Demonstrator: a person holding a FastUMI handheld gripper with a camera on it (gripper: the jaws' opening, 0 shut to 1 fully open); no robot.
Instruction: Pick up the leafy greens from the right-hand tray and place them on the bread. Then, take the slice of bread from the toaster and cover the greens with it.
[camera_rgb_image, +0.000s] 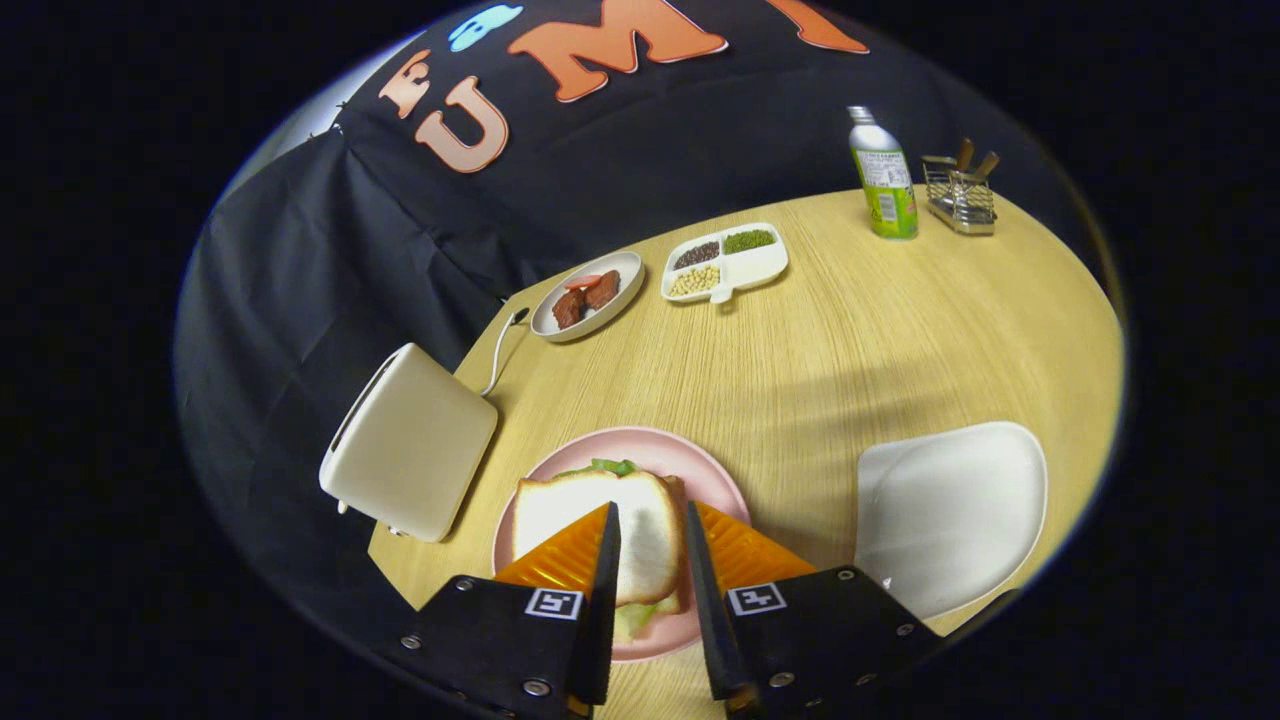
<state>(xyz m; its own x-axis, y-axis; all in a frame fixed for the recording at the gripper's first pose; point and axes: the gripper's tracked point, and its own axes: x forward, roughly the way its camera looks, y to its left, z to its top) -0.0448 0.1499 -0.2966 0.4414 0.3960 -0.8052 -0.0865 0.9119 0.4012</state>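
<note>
The gripper (650, 520) hangs parted above the bread slice (590, 520) covering the greens (612, 467) on the pink plate (715, 485), lower centre; bottle (884, 180) label unreadable, upper right; pale wood table (850, 340).

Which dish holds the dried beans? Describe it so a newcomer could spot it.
On the round wooden table, look beyond the pink plate and the open hand-held gripper, toward the far edge. The divided tray sits there, right of the oval dish of meat. It alone has compartments.
</note>
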